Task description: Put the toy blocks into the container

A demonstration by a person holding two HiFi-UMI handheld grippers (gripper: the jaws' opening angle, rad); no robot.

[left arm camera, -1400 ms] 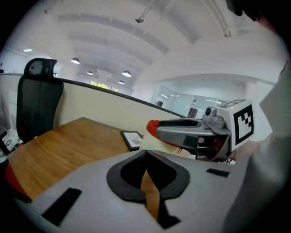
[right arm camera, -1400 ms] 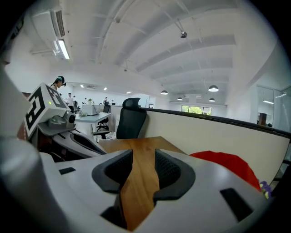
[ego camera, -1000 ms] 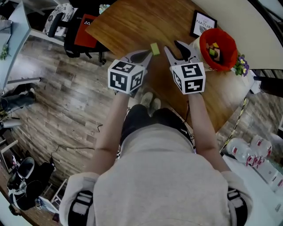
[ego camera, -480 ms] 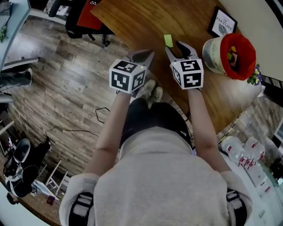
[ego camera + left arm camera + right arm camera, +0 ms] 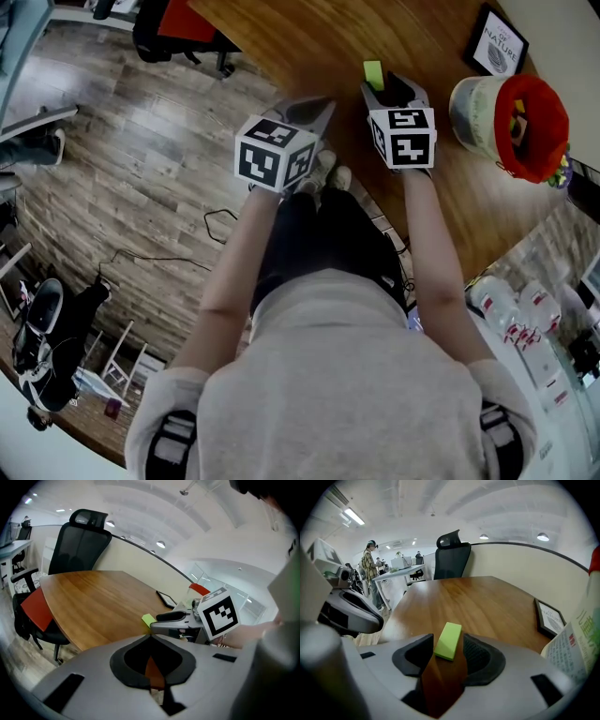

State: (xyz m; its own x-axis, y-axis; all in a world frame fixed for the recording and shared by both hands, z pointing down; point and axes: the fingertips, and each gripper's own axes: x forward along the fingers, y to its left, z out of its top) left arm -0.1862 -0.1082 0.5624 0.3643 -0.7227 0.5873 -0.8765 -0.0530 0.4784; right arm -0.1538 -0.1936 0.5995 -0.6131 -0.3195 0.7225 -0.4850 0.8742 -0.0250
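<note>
Flat on the table [image 5: 309, 47], near its edge: 1 green block [image 5: 448, 641], framed by the spread jaws of the right gripper [image 5: 392, 89] and touched by neither pad. Just widened, that pair, with nothing grasped.

By the look of it, a light, rigid slab with smooth faces, probably slippery enough to swivel in a loose pinch. Likely best taken across its 2 long sides, near the middle. Unlikely to break if dropped.

Alongside, the left gripper [image 5: 314, 111], clenched on nothing.

Well to the right, the container [image 5: 487, 117]: a pale tub with a red liner [image 5: 544, 141], already holding several coloured blocks [image 5: 518, 122].

Behind it, a black frame [image 5: 498, 45] with the word "NATURE" legible. Green print on the tub's wall, too cropped in the right gripper view to read. No brand or label visible on the block.
</note>
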